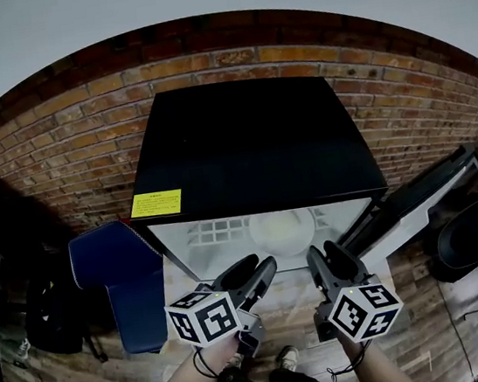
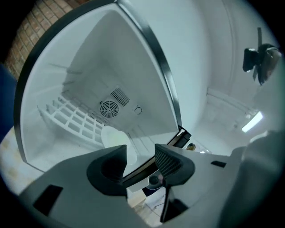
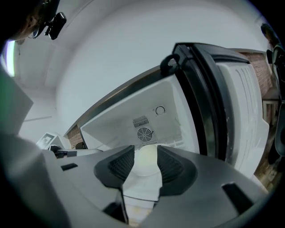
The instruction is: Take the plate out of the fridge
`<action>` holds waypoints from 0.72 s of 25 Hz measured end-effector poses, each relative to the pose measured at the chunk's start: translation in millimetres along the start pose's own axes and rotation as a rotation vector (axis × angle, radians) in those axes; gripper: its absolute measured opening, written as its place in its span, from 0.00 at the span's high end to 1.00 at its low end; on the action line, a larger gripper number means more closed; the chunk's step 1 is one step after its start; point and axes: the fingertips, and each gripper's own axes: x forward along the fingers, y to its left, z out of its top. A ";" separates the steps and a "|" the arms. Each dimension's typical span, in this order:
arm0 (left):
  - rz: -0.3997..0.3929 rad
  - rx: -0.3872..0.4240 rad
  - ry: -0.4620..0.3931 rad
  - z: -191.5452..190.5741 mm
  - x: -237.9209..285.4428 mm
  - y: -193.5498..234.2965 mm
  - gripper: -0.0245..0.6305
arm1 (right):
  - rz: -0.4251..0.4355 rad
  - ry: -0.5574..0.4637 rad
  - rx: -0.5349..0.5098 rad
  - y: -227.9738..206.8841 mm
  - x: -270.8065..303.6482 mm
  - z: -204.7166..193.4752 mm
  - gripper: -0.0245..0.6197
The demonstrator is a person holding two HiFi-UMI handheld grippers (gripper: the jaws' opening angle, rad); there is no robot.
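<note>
You held both tools in front of the open fridge [image 1: 249, 140], a black cabinet standing against a brick wall [image 1: 55, 141]. Its door [image 1: 416, 196] was swung wide to your right.

The plate [image 1: 281, 228] was inside the white compartment. In the head view it lay right of centre, just beside a white grid rack [image 1: 222, 230]. In the left gripper view the plate [image 2: 113, 136] appeared pale and round, below the round fan grille [image 2: 109, 108] on the back wall. The rack [image 2: 75, 118] lay to its left.

The left gripper [image 1: 263, 266] was short of the fridge opening. Its own view showed the left gripper [image 2: 140, 153] with jaws standing apart and nothing between the pads. The fridge's lower edge was visible through the gap.

The right gripper [image 1: 327, 255] was level with the left one and also outside the compartment. Its own view showed the right gripper [image 3: 146, 153] with jaws spread. The plate [image 3: 145, 165] was framed in the gap, but it sat further in and the pads did not touch it. The door [image 3: 240, 102] filled that view's right side.

A yellow label [image 1: 156, 203] was fixed at the front left corner of the fridge top. A blue padded object [image 1: 124, 281] stood just left of the cabinet.
</note>
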 end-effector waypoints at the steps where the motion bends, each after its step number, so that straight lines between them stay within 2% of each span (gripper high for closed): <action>1: 0.000 -0.043 -0.002 -0.6 1.8 4.1 0.68 | -0.003 0.008 0.018 -3.8 4.8 -2.8 0.73; 6: 0.010 -0.233 -0.007 -9.7 13.5 27.3 0.68 | -0.005 0.058 0.104 -20.9 20.4 -21.8 0.72; 12: 0.026 -0.294 0.015 -22.4 29.3 43.1 0.68 | -0.002 0.104 0.215 -37.7 32.1 -43.3 0.71; 18: 0.016 -0.391 0.038 -37.8 42.2 57.1 0.68 | 0.053 0.145 0.422 -40.5 48.7 -61.6 0.71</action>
